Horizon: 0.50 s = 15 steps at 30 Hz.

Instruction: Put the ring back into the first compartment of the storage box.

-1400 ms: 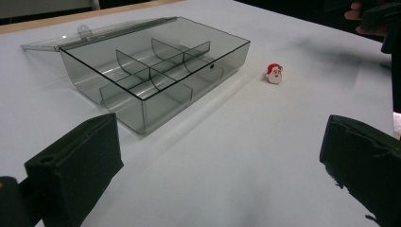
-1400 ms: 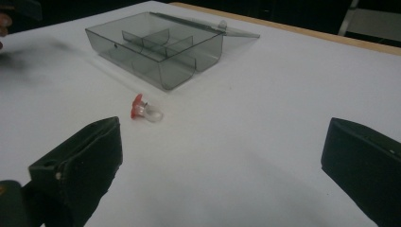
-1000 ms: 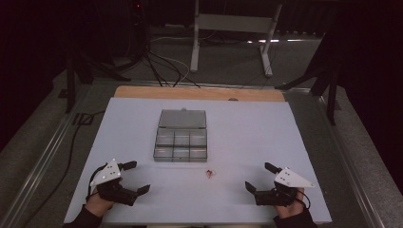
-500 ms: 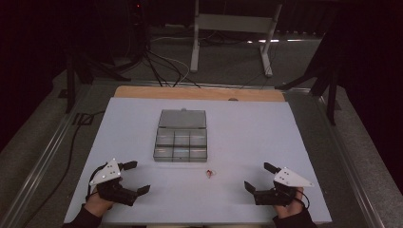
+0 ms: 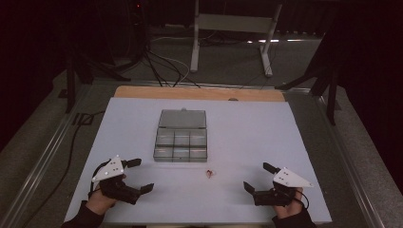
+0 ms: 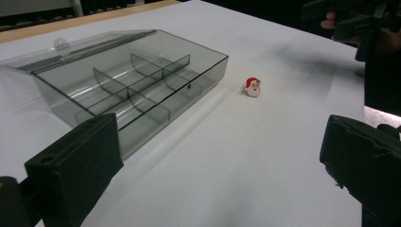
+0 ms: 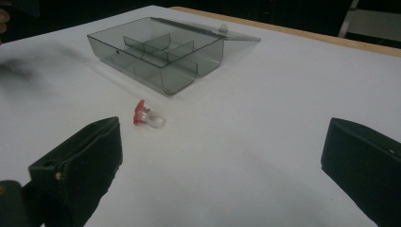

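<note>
Nothing has moved in the last second: my left gripper (image 5: 137,175) and right gripper (image 5: 256,179) rest with fingers wide, flanking the Santa ring (image 5: 209,173) and open compartment box (image 5: 181,145).

Santa ring (image 5: 209,173) near open divided box (image 5: 181,140)

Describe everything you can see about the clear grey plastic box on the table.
The clear smoky-grey plastic compartment box sits near the middle of the white table top, lid swung fully open and lying flat behind it. Thin dividers split the tray into six compartments, all of which look empty. A small latch tab shows on the lid's far edge. Nothing touches the box; the small red and white Santa charm lies apart in front.
</note>
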Available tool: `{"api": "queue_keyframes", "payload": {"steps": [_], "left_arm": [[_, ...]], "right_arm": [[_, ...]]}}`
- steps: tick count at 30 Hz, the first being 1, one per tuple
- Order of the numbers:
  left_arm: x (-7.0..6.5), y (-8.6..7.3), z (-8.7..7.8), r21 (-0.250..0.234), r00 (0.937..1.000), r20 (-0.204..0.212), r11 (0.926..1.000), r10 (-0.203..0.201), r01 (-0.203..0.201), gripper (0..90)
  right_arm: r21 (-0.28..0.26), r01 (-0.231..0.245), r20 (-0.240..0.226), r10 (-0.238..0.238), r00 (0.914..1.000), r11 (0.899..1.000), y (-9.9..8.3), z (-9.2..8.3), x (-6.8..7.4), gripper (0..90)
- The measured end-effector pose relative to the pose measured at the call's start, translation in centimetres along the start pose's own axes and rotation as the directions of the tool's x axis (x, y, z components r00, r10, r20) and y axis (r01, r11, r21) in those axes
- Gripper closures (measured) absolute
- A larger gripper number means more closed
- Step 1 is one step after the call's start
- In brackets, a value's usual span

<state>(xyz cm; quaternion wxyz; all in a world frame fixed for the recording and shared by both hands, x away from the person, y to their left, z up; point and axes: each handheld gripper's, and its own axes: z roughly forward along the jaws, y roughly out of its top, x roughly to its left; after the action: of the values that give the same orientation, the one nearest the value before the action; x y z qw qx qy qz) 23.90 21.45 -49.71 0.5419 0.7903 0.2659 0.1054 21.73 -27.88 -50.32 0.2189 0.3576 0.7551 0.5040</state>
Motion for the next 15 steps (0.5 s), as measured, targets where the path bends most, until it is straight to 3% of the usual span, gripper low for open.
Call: {"api": "queue_keyframes", "payload": {"steps": [15], "left_arm": [[-0.4, 1.6, 1.4, -0.001, 0.9992, 0.039, 0.9999, 0.012, -0.012, 0.4]], "right_arm": [[-0.018, 0.001, -0.001, -0.001, 1.0000, 1.000, 0.1, -0.1, 0.0, 0.0]]}}
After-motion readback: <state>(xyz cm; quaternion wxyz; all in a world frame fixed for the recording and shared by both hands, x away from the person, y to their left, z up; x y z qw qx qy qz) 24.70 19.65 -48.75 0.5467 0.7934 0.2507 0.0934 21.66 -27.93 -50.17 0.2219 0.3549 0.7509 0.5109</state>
